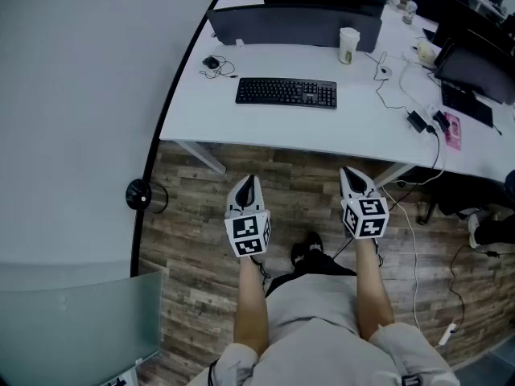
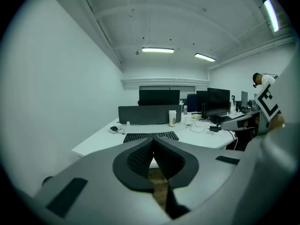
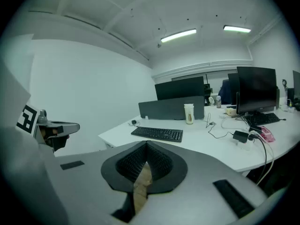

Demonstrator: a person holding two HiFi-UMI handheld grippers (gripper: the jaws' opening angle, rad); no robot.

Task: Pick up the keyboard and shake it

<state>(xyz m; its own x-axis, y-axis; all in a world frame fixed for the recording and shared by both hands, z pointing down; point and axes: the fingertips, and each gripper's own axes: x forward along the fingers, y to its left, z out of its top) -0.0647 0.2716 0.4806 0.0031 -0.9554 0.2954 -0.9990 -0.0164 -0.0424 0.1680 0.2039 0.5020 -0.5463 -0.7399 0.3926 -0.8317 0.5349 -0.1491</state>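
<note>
A black keyboard lies flat on the white desk, near its front edge; it also shows ahead in the left gripper view as the keyboard and in the right gripper view as the keyboard. My left gripper and right gripper hang side by side over the wooden floor, short of the desk edge. Both are shut with nothing between the jaws. Neither touches the keyboard.
Behind the keyboard stand a paper cup, a dark divider panel and a monitor. A mouse with cable lies at the desk's left. Cables, a power adapter and a pink item clutter the right. A white wall runs along the left.
</note>
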